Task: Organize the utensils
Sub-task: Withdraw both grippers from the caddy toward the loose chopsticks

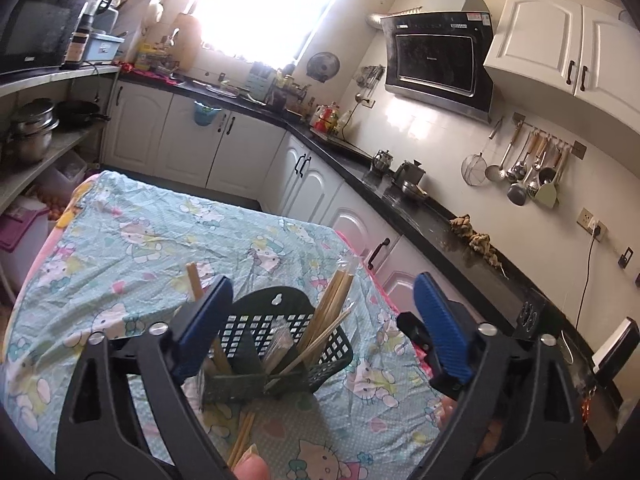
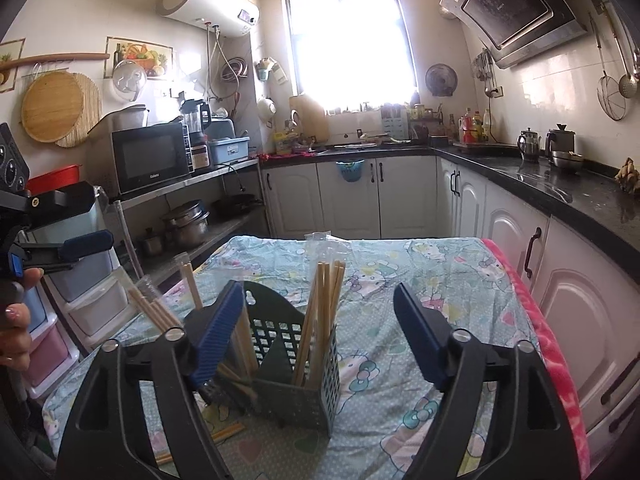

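At nine o'clock of the holder (image 2: 294,364), wrapped chopstick pairs (image 2: 154,312) lean well out over the cloth's left edge. Brush them with your left gripper (image 1: 320,320) and they could tip off the table (image 2: 400,280).

At six o'clock, low in the left wrist view, loose chopsticks (image 1: 242,438) lie flat on the cloth just beside your fingertip (image 1: 250,468). They are thin and round, so I'd judge they will roll or slip out of a hasty pinch.

The dark slotted holder stands at the centre of the table, a bundle of chopsticks (image 2: 324,312) upright in its right-hand compartment. It looks light. Nudge it with a finger (image 2: 220,328) from either tool and it may slide or topple, spilling what is sorted.

Both tools have their jaws spread wide and empty: your left gripper straddles the holder, and your right gripper (image 2: 320,332) frames it too.

At three o'clock, the pink edge (image 2: 552,352) of the cloth hangs loose; snagging it could drag everything.
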The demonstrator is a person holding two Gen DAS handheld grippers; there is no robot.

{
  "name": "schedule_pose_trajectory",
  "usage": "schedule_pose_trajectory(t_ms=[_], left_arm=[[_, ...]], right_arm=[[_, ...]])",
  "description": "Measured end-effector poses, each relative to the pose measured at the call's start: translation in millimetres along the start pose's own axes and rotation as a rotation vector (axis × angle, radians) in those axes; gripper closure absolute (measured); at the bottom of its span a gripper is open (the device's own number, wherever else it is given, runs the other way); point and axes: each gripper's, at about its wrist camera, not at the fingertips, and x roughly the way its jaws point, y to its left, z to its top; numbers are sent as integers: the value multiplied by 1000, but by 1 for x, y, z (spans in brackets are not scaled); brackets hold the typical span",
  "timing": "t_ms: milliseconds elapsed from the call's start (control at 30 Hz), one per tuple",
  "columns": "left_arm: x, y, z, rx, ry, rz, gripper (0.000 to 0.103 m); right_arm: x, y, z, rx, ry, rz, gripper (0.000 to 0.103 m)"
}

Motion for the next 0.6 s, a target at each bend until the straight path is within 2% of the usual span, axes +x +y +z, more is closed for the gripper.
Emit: schedule_pose_trajectory(t_ms=[67, 300, 600], left_arm=[[-5, 0, -3, 14, -6, 32, 11], [-26, -5, -15, 60, -19, 70, 11], [-45, 5, -32, 55, -6, 112, 11]], right_arm=[[-4, 2, 1, -4, 5, 2, 22], [-20, 12, -5, -26, 34, 18, 19], [-36, 28, -18, -67, 89, 47, 18]])
